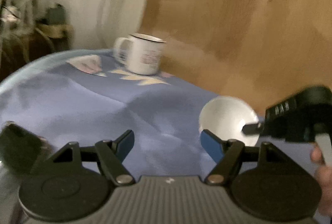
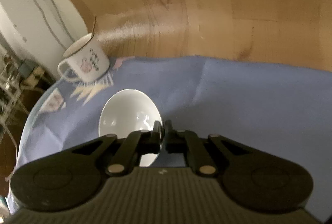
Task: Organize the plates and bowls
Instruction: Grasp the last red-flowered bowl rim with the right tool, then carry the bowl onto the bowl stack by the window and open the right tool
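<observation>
A small white bowl (image 2: 128,114) sits tilted over the blue tablecloth (image 2: 238,99), and my right gripper (image 2: 163,130) is shut on its near rim. In the left wrist view the same bowl (image 1: 226,116) shows at the right, with the right gripper (image 1: 252,128) pinching its edge from the right side. My left gripper (image 1: 167,146) stands open low over the cloth (image 1: 93,110), its blue pads (image 1: 210,146) wide apart with nothing between them. The bowl lies just beyond its right finger.
A white enamel mug (image 1: 143,54) with a dark rim stands at the far edge of the table, also in the right wrist view as the mug (image 2: 87,60). Wooden floor (image 2: 207,6) lies beyond the table. A white wall with cables and cluttered shelves is at left.
</observation>
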Tool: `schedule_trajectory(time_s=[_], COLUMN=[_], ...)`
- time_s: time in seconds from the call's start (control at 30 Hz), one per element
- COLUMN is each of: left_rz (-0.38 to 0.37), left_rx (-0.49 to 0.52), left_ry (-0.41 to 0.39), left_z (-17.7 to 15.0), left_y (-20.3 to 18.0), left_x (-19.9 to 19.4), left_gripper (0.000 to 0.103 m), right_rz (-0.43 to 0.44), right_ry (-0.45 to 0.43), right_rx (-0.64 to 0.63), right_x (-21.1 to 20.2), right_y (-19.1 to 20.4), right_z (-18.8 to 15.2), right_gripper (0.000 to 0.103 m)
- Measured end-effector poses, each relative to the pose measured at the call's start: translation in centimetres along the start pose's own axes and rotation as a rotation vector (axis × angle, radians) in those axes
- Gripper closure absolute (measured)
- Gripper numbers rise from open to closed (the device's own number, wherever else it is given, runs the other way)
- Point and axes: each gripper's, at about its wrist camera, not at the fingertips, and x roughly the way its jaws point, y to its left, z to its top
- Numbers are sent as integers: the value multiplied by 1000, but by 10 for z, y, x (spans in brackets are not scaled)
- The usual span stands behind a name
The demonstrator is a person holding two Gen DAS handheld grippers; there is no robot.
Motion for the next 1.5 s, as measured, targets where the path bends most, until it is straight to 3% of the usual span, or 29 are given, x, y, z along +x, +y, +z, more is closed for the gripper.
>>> schedule_trajectory(time_s=[0.1,0.27,0.33,0.43,0.63,0.97,1.23,1.3,1.33,1.4,1.5], left_rz=[-105,-227,-248,-263,-364,-527,-534,-518,-507,-500,-493], left_rx=[62,218,247,242,172,301,381,390,392,397,387], left_ry=[44,147,168,207,283,316,349,343,333,304,275], left_z=[-4,-21,-28,-36,-37,-58,-77,-80,-80,-78,-71], left_y=[-10,-44,-56,-72,-111,-241,-296,-299,-300,-300,-292], left_x=[2,4,2,-2,-7,-15,-15,-16,-18,-21,-27], left_gripper=[44,84,88,88,90,90,88,85,74,73,73], right_rz=[23,50,58,35,-20,-198,-276,-296,-314,-325,-343], right_ry=[32,56,47,18,-66,-256,-286,-300,-318,-355,-409], right_rx=[2,14,24,11,-16,30,106,95,88,71,55], right_x=[-24,-59,-70,-79,-112,-197,-214,-211,-210,-213,-219], right_y=[-13,-30,-37,-40,-66,-148,-200,-202,-201,-200,-197], right_z=[-19,-56,-66,-73,-82,-98,-118,-122,-123,-126,-129], right_gripper=[97,96,95,95,95,96,95,87,83,65,65])
